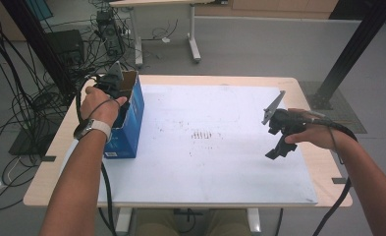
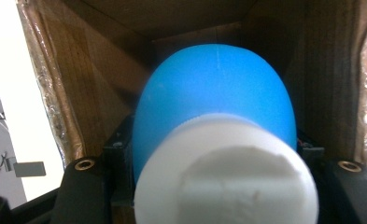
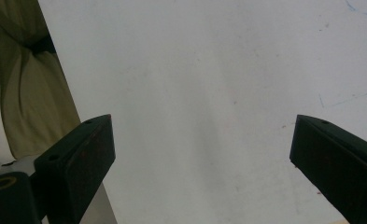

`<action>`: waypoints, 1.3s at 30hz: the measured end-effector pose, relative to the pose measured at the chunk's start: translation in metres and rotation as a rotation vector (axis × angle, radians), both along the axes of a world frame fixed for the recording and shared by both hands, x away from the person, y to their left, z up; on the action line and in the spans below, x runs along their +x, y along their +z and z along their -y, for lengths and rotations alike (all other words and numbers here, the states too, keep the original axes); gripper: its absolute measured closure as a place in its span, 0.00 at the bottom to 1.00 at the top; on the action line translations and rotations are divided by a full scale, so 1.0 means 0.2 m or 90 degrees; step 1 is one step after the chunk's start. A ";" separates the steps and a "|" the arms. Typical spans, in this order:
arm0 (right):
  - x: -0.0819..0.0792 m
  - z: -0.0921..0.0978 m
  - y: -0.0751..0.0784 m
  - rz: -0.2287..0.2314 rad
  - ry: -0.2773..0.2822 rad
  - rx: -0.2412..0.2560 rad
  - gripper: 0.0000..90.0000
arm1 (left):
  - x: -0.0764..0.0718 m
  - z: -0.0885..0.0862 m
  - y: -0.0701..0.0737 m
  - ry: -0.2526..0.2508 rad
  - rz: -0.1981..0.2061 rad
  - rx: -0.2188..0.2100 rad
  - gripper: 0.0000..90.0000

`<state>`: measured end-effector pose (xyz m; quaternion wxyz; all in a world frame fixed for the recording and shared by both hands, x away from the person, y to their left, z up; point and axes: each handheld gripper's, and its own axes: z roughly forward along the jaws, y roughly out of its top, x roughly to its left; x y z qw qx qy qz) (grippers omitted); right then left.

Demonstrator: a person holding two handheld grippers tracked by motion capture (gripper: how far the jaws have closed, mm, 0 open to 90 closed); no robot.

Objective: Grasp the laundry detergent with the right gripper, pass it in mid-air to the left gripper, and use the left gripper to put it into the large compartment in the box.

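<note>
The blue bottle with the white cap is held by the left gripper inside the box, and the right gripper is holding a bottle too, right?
Not quite. The right gripper holds nothing: the right gripper view shows its jaws wide apart over the white mat. The rest is right: the left gripper view shows the blue bottle with its white cap between the jaws inside the cardboard box.

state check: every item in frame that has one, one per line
left hand-held gripper: down in the box's open top, shut on blue bottle
blue bottle: held between the jaws inside the box, white cap on, cap toward the camera
blue cardboard box: upright on the table, top flaps open
right hand-held gripper: open, holding nothing, over the white mat
white mat: flat on the table, scuffed mid-sheet
</note>
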<state>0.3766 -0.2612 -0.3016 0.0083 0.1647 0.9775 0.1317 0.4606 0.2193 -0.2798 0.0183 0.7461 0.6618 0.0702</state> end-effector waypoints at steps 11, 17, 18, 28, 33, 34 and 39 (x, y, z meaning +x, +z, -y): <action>0.00 0.00 -0.01 -0.003 0.001 -0.002 0.08 | 0.00 0.00 0.00 -0.003 0.002 0.001 0.41; 0.00 -0.01 -0.01 -0.004 0.004 -0.002 0.08 | 0.00 0.00 0.00 -0.007 0.005 -0.001 0.41; 0.00 -0.01 -0.01 -0.006 0.002 -0.003 0.08 | 0.00 0.00 0.00 -0.007 0.007 -0.002 0.41; -0.01 -0.01 0.00 -0.007 0.004 -0.004 0.08 | -0.01 -0.02 0.01 -0.016 0.015 -0.014 0.32; -0.01 -0.02 0.00 -0.007 0.008 -0.005 0.08 | -0.03 -0.03 0.04 -0.025 0.026 -0.027 0.32; -0.01 -0.02 0.00 -0.007 0.008 -0.006 0.08 | -0.03 -0.03 0.04 -0.027 0.031 -0.030 0.32; -0.01 -0.04 0.00 -0.008 0.011 -0.008 0.08 | -0.04 -0.05 0.07 -0.025 0.046 -0.040 0.31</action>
